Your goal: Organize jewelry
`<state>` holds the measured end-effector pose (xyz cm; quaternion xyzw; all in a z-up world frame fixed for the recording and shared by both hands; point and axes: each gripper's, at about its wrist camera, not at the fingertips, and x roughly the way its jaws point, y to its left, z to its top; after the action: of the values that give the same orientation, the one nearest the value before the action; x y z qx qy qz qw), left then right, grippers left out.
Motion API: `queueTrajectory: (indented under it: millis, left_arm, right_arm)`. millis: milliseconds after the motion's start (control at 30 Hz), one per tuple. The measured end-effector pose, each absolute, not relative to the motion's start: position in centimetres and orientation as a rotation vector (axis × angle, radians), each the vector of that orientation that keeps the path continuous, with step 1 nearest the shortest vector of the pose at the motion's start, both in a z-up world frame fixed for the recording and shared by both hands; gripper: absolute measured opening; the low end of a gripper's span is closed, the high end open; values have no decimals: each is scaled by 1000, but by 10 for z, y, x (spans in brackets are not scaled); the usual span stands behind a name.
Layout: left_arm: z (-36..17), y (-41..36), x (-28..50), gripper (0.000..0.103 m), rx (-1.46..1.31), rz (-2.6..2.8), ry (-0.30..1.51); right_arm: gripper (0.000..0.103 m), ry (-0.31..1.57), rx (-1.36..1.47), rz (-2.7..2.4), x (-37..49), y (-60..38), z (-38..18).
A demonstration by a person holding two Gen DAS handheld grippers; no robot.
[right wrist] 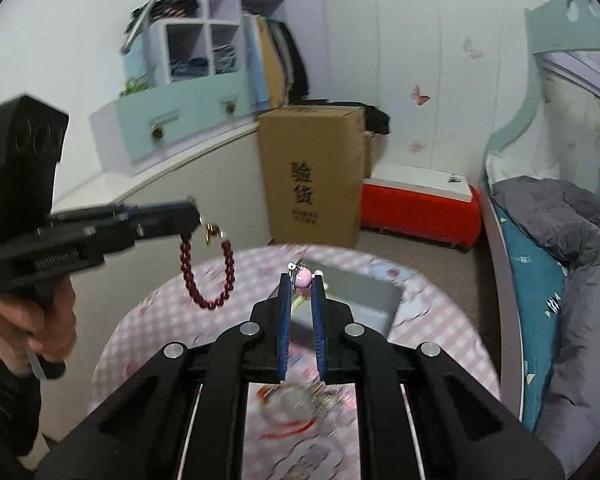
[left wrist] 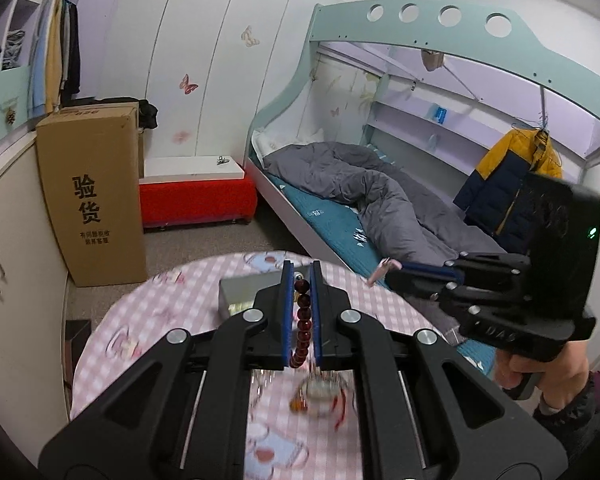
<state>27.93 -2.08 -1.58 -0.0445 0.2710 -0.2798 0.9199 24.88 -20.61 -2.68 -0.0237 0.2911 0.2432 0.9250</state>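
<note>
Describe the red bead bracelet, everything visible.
The red bead bracelet is a loop of glossy dark red round beads, glass or stone by the look, with a gold-coloured piece at the top. The left gripper is shut on its upper part; from the left wrist view the beads run between the blue pads. The rest hangs free as an open loop above the pink checked table, touching nothing else.

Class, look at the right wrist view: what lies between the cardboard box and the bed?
A red storage bench with a white top sits on the floor between the cardboard box and the bed; the left wrist view shows it too.
</note>
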Motion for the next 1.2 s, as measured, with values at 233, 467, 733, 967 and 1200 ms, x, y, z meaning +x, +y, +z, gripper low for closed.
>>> queueTrajectory:
  millis: [233, 467, 733, 967, 1200]
  left_arm:
    - [-38, -47, 342, 8, -105, -553, 652]
    - [-58, -44, 358, 91, -69, -381, 669]
    - [-46, -8, 317, 94, -93, -297, 574]
    - [-32, 13, 266, 94, -94, -251, 499]
    - [-23, 15, 224, 94, -61, -254, 457]
  right_arm:
    - [10, 679, 1, 463, 303, -208, -40]
    - [86, 679, 112, 324, 314, -228, -62]
    - [96, 600, 205, 219, 279, -262, -50]
    - [96, 537, 193, 216, 246, -263, -30]
    - [96, 490, 169, 213, 213, -263, -18]
